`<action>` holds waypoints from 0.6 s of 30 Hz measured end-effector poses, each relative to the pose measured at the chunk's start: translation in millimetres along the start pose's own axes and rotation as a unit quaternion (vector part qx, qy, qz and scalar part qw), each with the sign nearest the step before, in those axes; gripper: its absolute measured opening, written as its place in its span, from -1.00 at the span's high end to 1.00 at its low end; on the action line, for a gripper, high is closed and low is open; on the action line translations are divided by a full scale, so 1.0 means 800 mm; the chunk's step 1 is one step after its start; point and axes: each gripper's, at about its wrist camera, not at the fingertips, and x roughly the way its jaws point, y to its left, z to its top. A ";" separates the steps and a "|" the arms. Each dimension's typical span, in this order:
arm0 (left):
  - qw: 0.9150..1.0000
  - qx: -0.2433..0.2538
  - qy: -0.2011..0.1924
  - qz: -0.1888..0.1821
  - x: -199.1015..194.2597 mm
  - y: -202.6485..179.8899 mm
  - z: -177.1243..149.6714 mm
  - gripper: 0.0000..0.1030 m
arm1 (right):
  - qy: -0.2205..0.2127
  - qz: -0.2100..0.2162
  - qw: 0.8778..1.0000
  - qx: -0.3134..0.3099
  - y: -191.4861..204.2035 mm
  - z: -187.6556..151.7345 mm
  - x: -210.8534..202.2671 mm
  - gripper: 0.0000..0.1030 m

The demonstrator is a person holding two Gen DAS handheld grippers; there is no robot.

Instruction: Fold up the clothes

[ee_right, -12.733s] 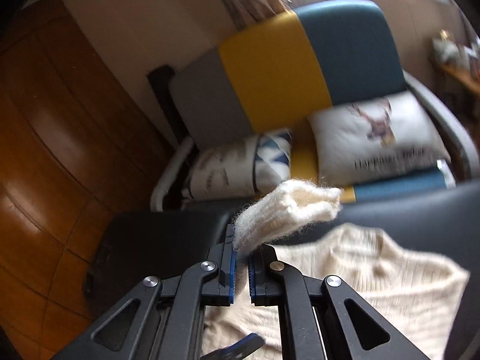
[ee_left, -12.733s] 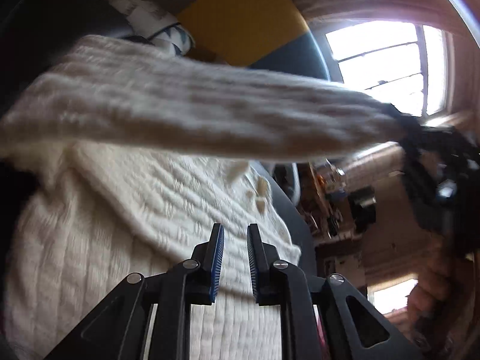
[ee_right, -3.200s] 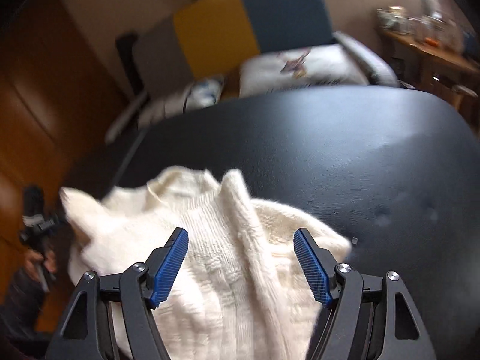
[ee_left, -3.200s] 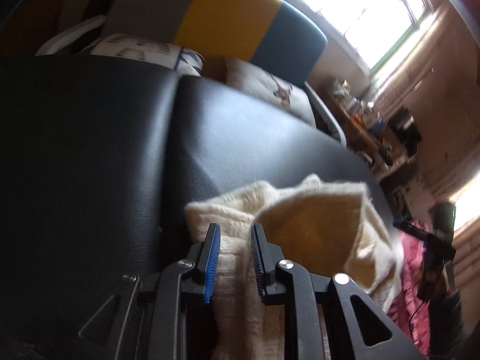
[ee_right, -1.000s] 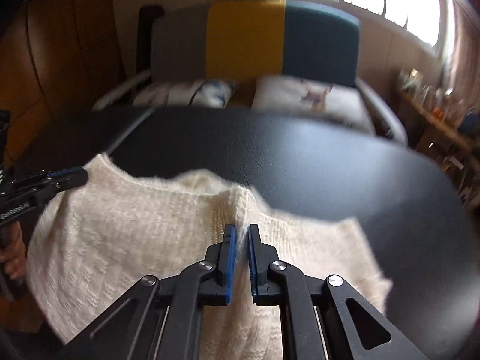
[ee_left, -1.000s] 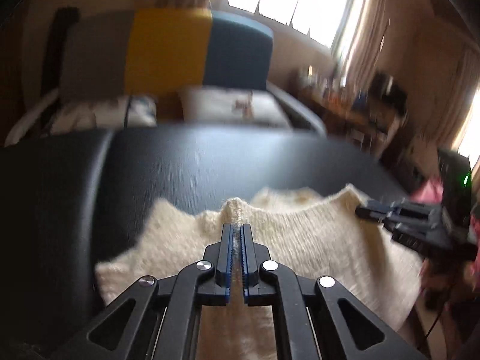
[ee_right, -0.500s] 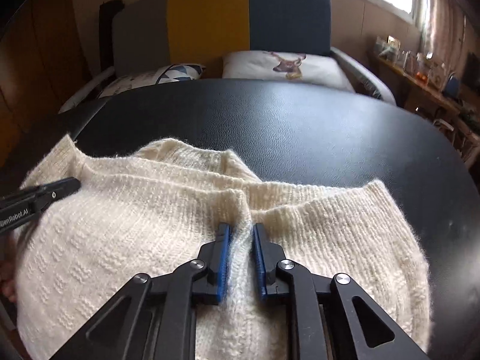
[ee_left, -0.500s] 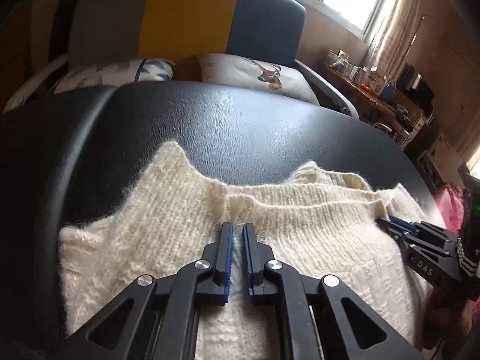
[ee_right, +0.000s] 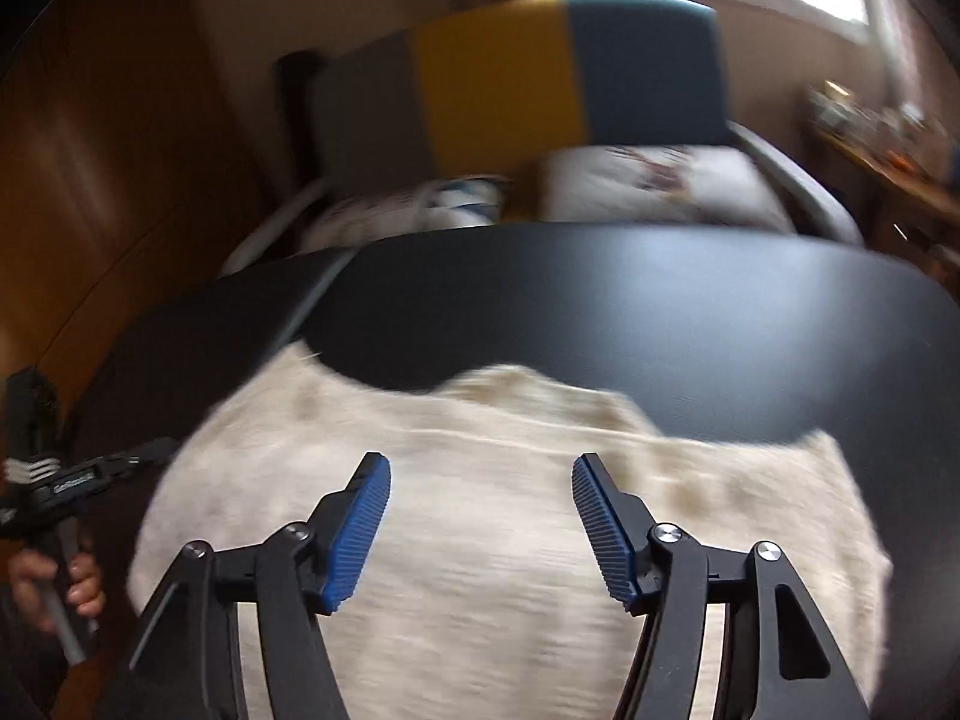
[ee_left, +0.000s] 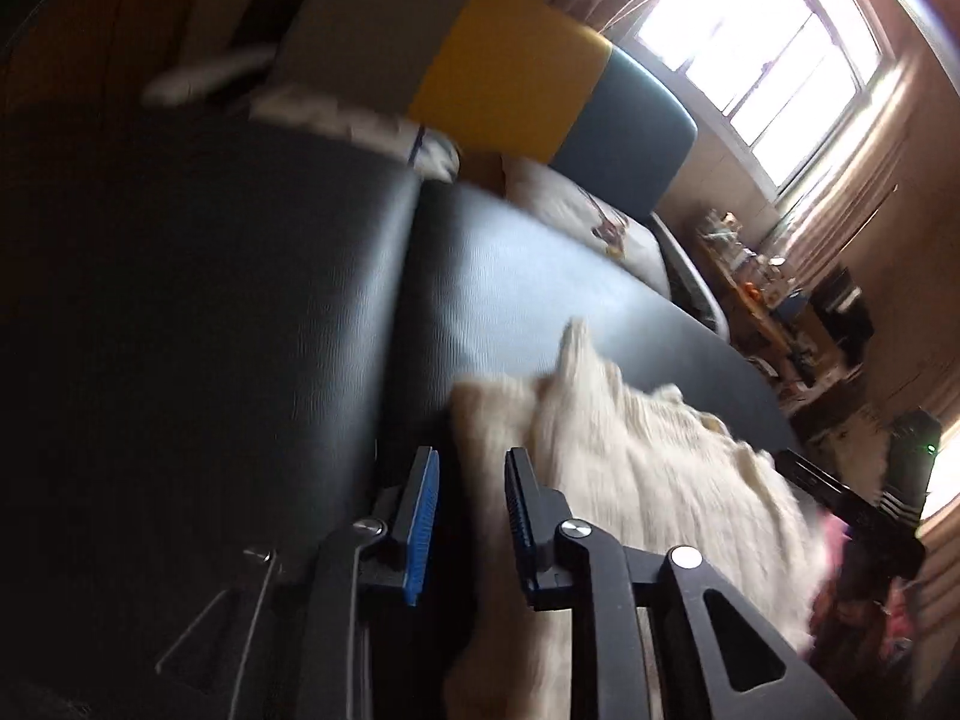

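Cream knit sweater (ee_right: 480, 540): folded flat, lower centre, on black counter (ee_right: 660, 330). Right hand-held gripper (ee_right: 480, 516) spread wide above it; left hand-held gripper (ee_left: 468, 498) parted, empty, at its edge, apparently letting fabric settle.

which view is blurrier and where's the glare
Right wrist view: heavy motion blur, cream sweater and striped armchair smeared. Left wrist view: milder blur, window blown out with glare top right, black cushion left side in deep shadow.
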 end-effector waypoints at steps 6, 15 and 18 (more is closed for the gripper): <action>0.994 -0.023 0.058 -0.094 0.001 0.007 -0.032 0.53 | 0.056 -0.017 0.998 -0.031 0.040 0.002 0.066 -0.30; 0.991 -0.064 0.062 -0.104 -0.024 0.047 -0.057 0.44 | 0.065 -0.002 0.998 0.008 0.020 -0.005 0.095 -0.49; 0.989 -0.019 0.081 -0.123 -0.019 0.024 -0.056 0.50 | 0.065 0.000 0.998 0.010 0.019 -0.006 0.096 -0.52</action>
